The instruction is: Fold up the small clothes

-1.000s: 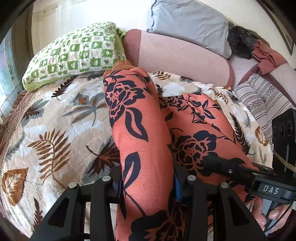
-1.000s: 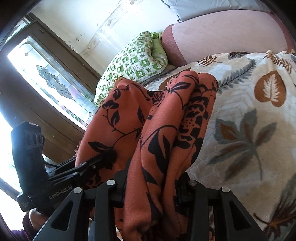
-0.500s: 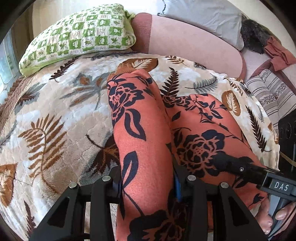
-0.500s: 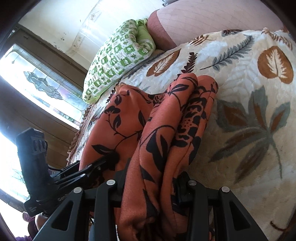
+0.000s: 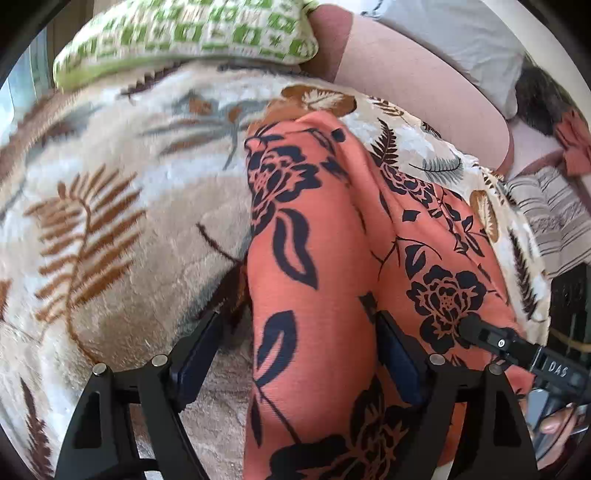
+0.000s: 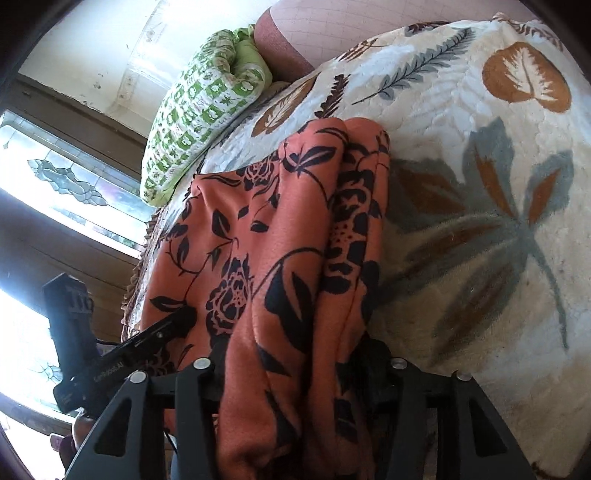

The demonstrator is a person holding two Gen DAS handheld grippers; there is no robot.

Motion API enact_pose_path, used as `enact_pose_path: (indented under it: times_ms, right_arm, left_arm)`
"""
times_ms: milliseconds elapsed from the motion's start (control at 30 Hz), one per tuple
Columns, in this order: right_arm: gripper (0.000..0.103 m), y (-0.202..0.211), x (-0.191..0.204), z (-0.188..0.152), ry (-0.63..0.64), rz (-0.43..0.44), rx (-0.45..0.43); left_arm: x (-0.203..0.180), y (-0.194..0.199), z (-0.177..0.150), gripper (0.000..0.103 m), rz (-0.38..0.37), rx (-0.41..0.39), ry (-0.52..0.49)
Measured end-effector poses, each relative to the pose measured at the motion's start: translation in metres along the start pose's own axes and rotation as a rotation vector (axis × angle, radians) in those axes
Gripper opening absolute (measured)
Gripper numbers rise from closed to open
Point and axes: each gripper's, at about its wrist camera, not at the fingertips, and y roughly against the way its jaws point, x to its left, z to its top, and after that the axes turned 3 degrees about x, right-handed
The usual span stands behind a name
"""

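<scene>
Orange fabric with black flowers, that's the garment (image 5: 314, 266), lying folded lengthwise on the leaf-print blanket (image 5: 122, 236). Left wrist view: the left gripper (image 5: 295, 354) has its jaws opening, a clear gap on the left pad's side, cloth running between them but not pinched. A green checked pillow (image 5: 192, 33) sits at the far end.

Right wrist view: the right gripper (image 6: 295, 365) is opening too, bunched garment (image 6: 280, 258) between the fingers; can't tell if the pads touch it.
</scene>
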Motion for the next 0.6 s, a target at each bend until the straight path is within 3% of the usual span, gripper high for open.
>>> enact_pose_path:
  times_ms: [67,167,267,367,400,500,600]
  right_arm:
    - [0.059,0.003,0.004,0.002,0.009,-0.029,0.007]
    - [0.06,0.018,0.012,0.006,0.027,-0.075,-0.002]
    - [0.06,0.046,0.026,0.014,0.076,-0.128,-0.104]
    - [0.06,0.067,0.046,0.034,0.159,-0.12,-0.193]
    - [0.058,0.067,0.05,0.04,0.17,-0.119,-0.192]
    - [0.038,0.05,0.058,0.068,0.164,-0.082,-0.152]
    - [0.037,0.021,0.049,0.088,0.087,-0.068,-0.089]
  left_arm:
    - [0.001,0.004,0.002,0.085,0.003,0.017,0.008]
    - [-0.008,0.023,0.009,0.084,0.071,-0.015,-0.02]
    - [-0.016,0.04,0.024,0.084,0.1,-0.083,-0.052]
    - [-0.028,0.047,0.051,0.084,0.145,-0.124,-0.091]
    - [-0.032,0.045,0.06,0.084,0.161,-0.14,-0.108]
    - [-0.04,0.026,0.088,0.084,0.231,-0.129,-0.133]
    - [-0.041,-0.004,0.107,0.084,0.281,-0.083,-0.139]
